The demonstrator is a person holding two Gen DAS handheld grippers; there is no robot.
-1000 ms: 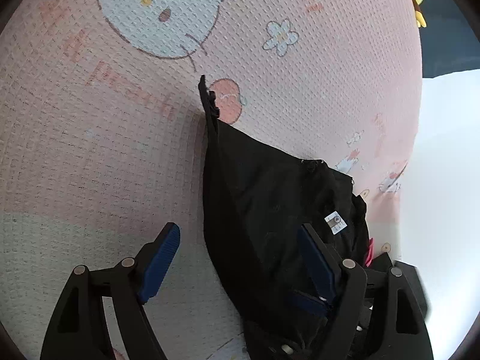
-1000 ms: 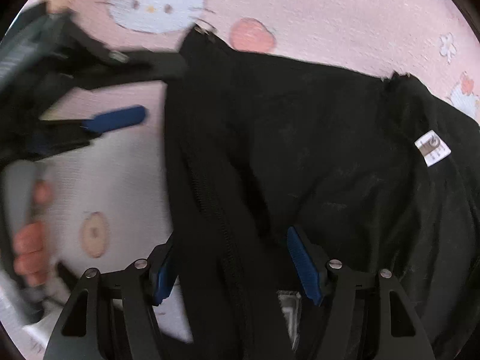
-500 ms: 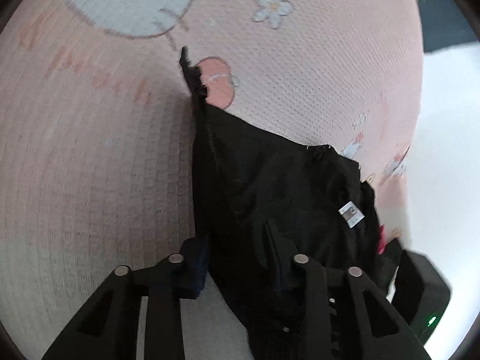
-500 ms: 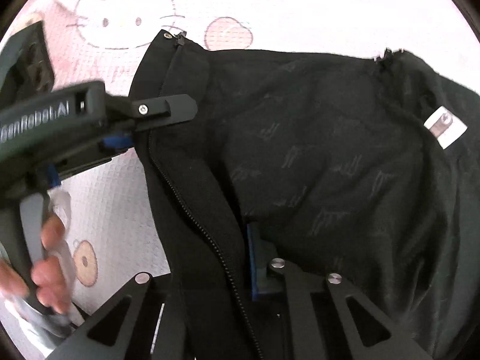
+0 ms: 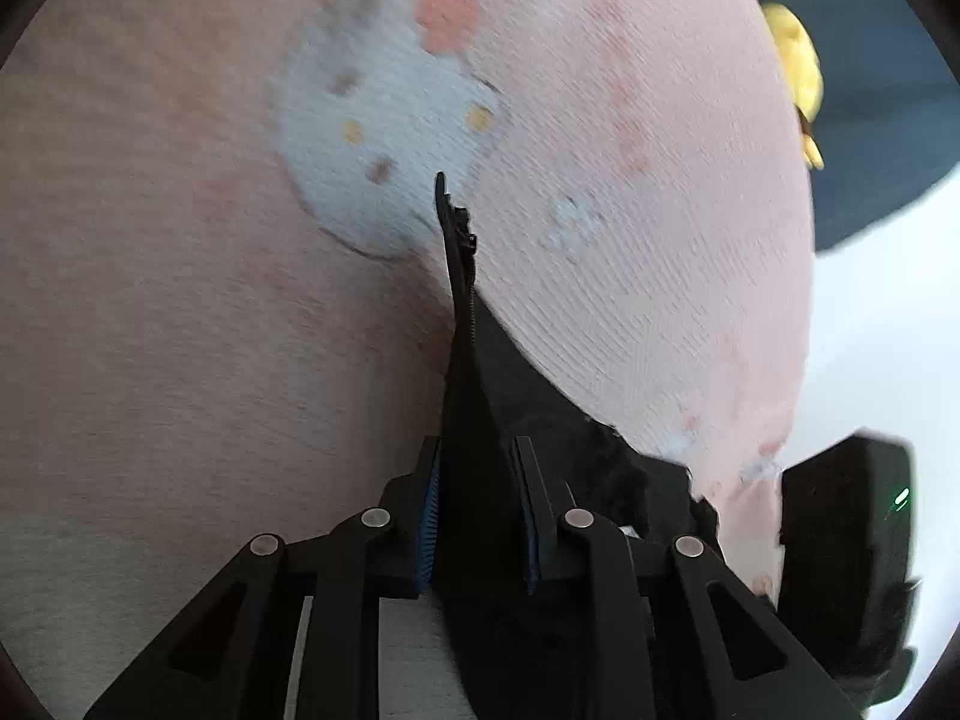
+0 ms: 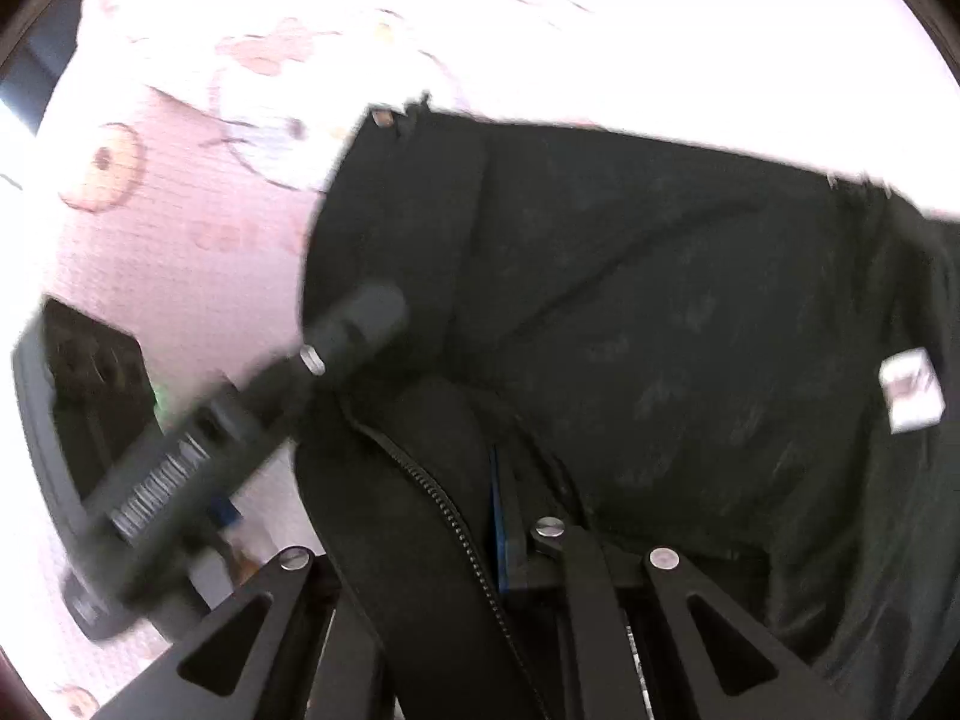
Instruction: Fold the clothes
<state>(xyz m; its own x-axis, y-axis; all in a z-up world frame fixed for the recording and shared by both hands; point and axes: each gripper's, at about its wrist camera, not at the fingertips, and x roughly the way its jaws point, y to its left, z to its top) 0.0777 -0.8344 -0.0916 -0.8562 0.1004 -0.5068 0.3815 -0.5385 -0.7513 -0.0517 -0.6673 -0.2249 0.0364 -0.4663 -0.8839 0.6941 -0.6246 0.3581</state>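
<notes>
A black zip-up jacket [image 5: 480,372] lies on a pink cartoon-print blanket [image 5: 180,300]. My left gripper [image 5: 474,450] has the jacket's zipper edge between its blue pads. Its jaws are closing on the fabric, and the zipper end [image 5: 456,228] stands up ahead of it. In the right wrist view the jacket [image 6: 660,300] fills the frame, with a white label [image 6: 909,384] at the right. My right gripper [image 6: 480,468] is shut on a fold beside the zipper teeth, and fabric hides its left finger. The left gripper's finger [image 6: 354,330] grips the front edge further up.
A yellow toy [image 5: 795,60] lies at the blanket's far right edge, on a dark blue surface [image 5: 870,120]. The right gripper's black body [image 5: 846,540], with a green light, sits at the lower right. The pink blanket [image 6: 180,270] spreads out to the left of the jacket.
Both grippers went from open to shut on the jacket's zipper edge. The left one has drawn the edge up into a ridge, and the cartoon face now sits lower in its view.
</notes>
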